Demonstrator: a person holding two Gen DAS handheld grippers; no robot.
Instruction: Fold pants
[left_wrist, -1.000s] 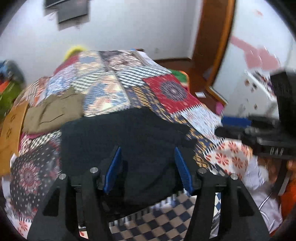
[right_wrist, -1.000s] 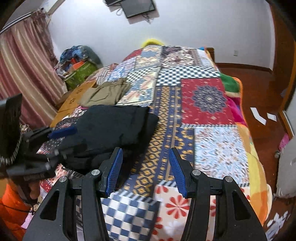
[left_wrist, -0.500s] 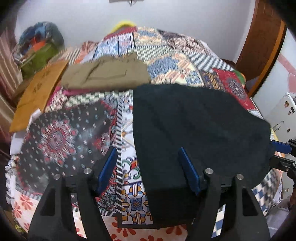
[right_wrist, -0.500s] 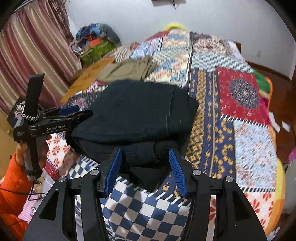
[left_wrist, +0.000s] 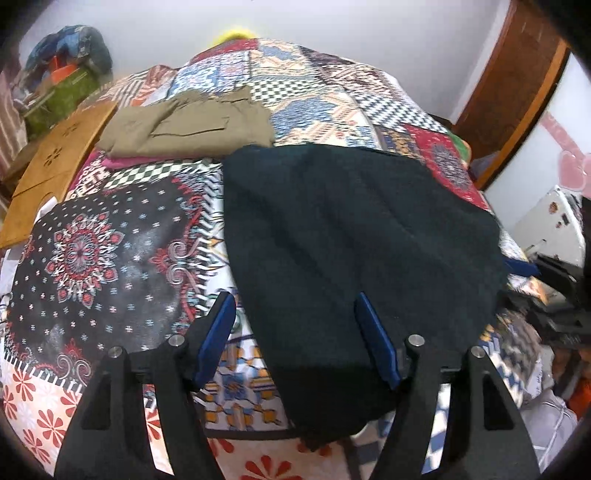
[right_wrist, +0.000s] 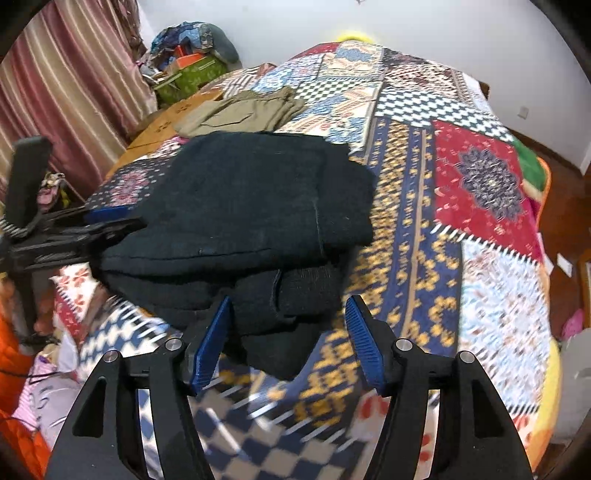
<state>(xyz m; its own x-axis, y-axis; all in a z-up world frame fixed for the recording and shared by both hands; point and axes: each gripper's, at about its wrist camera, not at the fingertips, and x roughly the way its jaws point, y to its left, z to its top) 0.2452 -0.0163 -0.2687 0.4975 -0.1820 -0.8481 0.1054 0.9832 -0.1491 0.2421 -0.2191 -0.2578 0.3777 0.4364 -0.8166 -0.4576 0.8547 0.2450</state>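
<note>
The dark pants lie bunched in several thick layers at the near edge of the bed, on its patchwork quilt. They look soft and limp, knit-like and fairly heavy, so any lifted part will likely sag; I would take hold at the near hem corners, one per side. The left gripper hovers over the near left corner of the cloth, jaws spread and pinching nothing. The right gripper has its jaws spread too, having just opened further, with the near fold of cloth between them but unpinched. Count: one dark pair, one folded khaki pair beyond it, two grippers.
</note>
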